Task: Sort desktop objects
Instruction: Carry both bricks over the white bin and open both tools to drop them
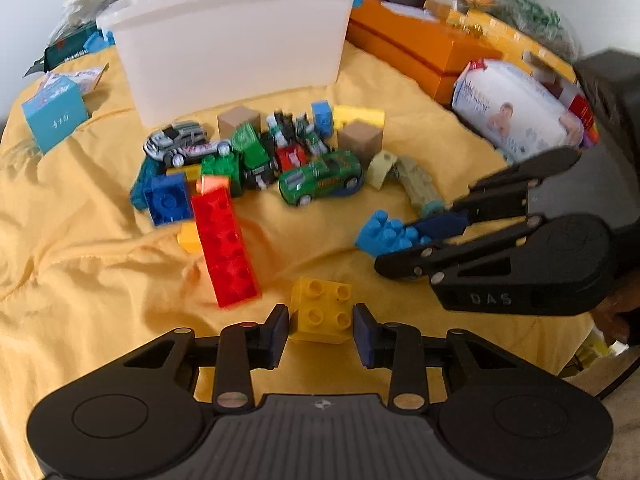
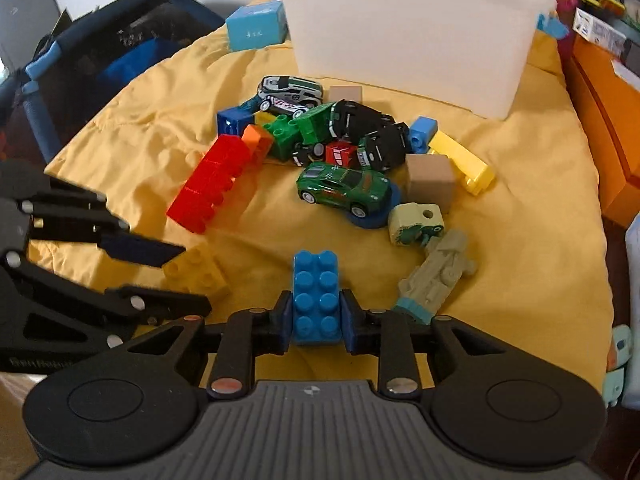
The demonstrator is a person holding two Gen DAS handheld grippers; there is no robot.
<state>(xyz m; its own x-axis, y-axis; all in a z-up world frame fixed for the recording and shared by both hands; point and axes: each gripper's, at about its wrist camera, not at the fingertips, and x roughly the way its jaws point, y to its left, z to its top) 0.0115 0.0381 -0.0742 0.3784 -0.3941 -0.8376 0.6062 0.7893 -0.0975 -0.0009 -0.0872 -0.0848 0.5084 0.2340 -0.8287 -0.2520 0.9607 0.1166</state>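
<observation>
- Pick-up step: the right gripper (image 2: 316, 320) is clenched on the light-blue brick (image 2: 316, 296).
- The left gripper (image 1: 320, 330) brackets the yellow brick (image 1: 322, 310); contact unclear, seemingly not gripping.
- Next: close, lift both towards the white bin (image 1: 232, 40) ahead.

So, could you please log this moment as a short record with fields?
left gripper: around the yellow brick, small gaps at both pads
right gripper: shut on the blue brick
bin: white tub at the back of the yellow cloth
pile: green toy car, red long brick
</observation>
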